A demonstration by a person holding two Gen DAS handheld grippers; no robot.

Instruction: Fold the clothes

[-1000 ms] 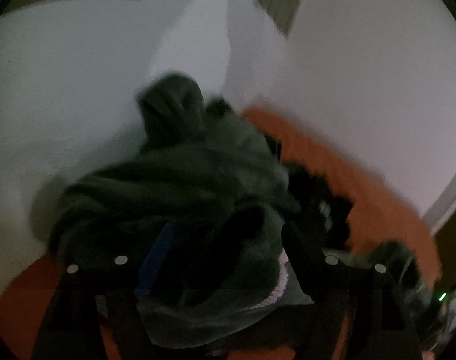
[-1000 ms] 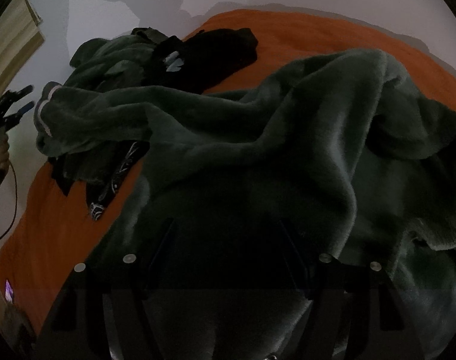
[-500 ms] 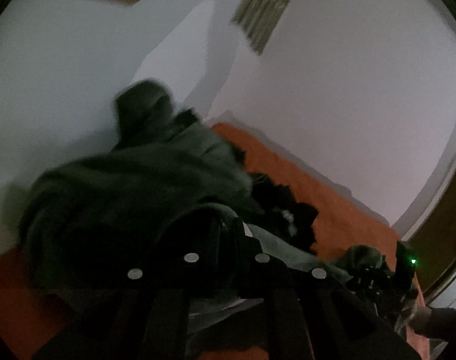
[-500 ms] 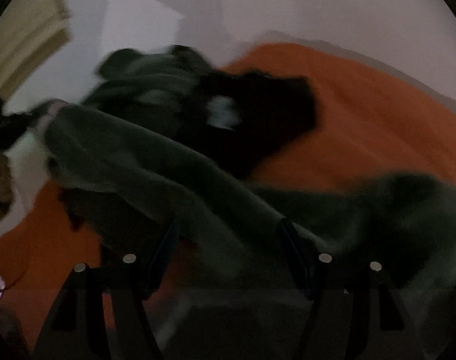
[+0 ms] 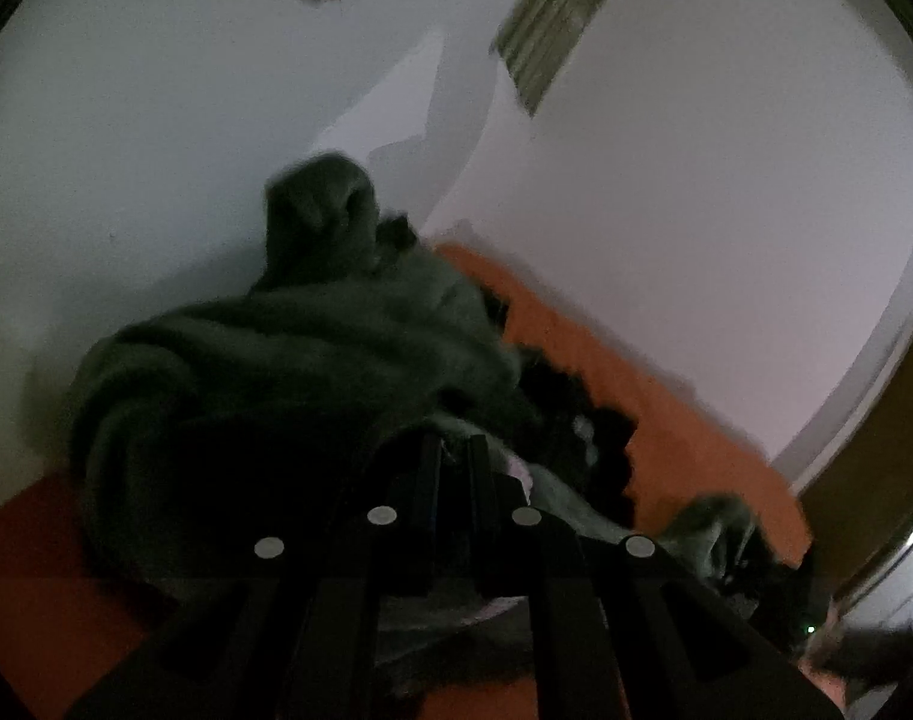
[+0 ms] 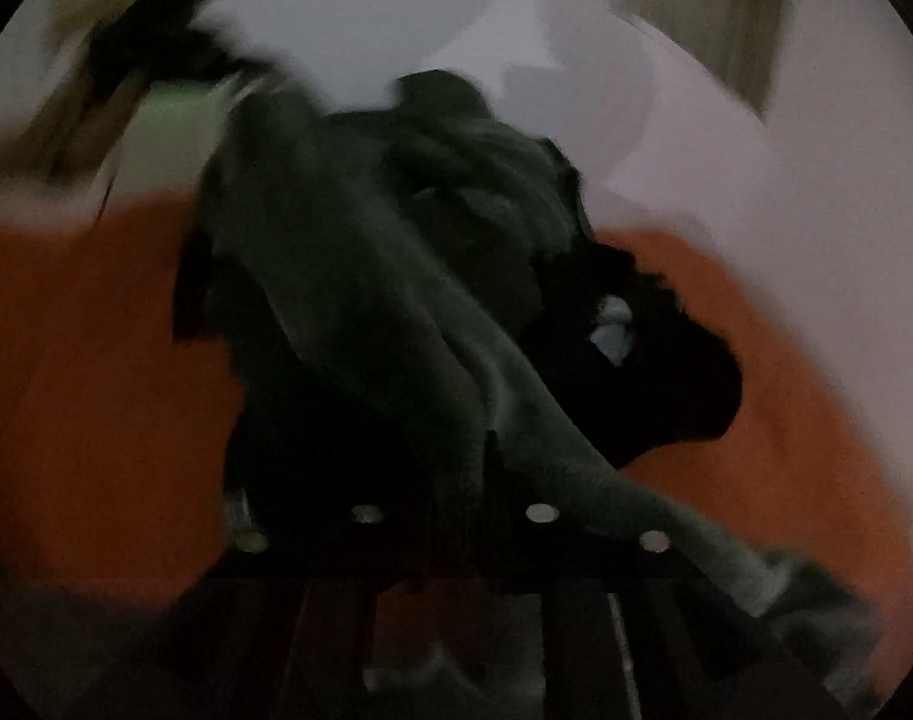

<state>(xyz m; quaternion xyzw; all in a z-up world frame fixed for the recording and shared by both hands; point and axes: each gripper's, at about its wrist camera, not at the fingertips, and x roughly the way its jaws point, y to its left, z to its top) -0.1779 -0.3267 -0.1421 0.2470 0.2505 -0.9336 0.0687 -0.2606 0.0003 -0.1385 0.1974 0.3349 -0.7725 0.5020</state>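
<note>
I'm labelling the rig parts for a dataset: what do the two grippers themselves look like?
Both are black. The left gripper has two flat, narrow fingers on angular struts, with four round silver studs across its frame. The right gripper shows the same silver studs, though blur and darkness hide its finger shape.

Fleece garment [image 5: 312, 372] on bedspread [image 5: 654, 414]; black garment [image 5: 576, 420] right.

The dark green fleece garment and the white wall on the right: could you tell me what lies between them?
In the right wrist view, a black garment on the orange bedspread.
</note>
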